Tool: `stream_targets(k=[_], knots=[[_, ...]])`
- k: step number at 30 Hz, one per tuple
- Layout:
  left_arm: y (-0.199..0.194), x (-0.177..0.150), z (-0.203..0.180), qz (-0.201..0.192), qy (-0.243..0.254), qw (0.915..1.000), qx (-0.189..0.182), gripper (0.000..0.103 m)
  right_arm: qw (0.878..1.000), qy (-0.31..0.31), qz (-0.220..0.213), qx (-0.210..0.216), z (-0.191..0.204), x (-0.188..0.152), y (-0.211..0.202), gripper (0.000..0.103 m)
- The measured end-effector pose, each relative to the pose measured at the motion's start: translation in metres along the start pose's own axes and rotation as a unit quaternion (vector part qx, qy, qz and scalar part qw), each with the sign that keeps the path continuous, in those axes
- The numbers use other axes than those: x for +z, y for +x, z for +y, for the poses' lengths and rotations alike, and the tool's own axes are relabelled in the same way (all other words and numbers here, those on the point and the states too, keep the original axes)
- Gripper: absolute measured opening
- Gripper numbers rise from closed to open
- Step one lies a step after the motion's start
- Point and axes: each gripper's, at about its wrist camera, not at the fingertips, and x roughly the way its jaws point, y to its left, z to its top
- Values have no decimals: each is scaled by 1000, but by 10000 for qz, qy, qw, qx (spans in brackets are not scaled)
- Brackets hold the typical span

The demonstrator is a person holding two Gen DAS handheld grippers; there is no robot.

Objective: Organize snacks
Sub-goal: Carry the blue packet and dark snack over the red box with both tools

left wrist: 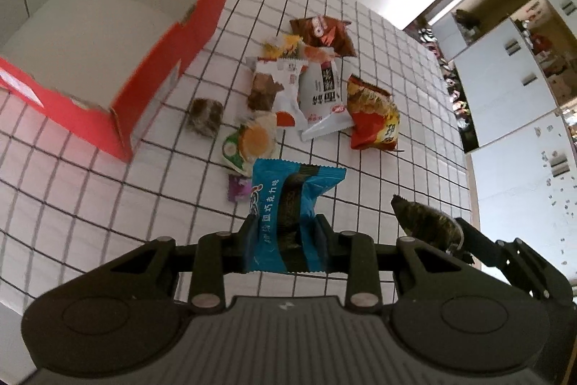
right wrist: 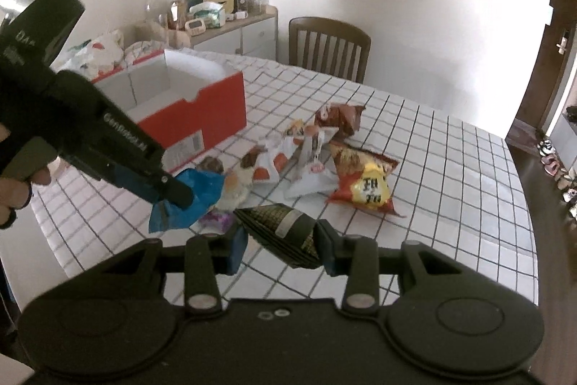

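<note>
The table (left wrist: pixel 378 35) has a white cloth with thin black lines that make little squares. A big red cardboard box (left wrist: pixel 169 60) with plain white insides sits on it, open at the top, at about ten o'clock in the left wrist view. Just beside the box, toward three o'clock from it, lies a heap of crinkly snack packs (left wrist: pixel 306 85): a shiny brown bag (left wrist: pixel 324 33) at the far end, white wrappers in the middle, a puffy red and yellow bag (left wrist: pixel 373 116) at the right, a small round green and orange pack (left wrist: pixel 250 141), and a dark fuzzy square lump (left wrist: pixel 205 116) near the box corner. The left gripper (left wrist: pixel 285 233) pinches a smooth blue packet (left wrist: pixel 288 204) with a dark band down its middle; its two black fingers press on both sides, and the packet is up off the cloth. The right gripper (right wrist: pixel 279 242) pinches a dark, ridged, cone-shaped wrapper (right wrist: pixel 285 228) with a grey label, held tilted above the cloth. In the right wrist view the left gripper comes in from nine o'clock with a hand (right wrist: pixel 16 190) on its handle, and a wooden chair (right wrist: pixel 330 47) stands at twelve o'clock
</note>
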Motion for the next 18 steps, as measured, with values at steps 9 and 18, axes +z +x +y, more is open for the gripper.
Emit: stream_targets(k=[9,18], knots=[[-50,33,24,-277,291,9991,-156,32,9997,11,-243,-67,39,37,-4,40],[-90,68,62,-739,512,9959,112,32,9980,-275,-550,104,94,85,16,40]])
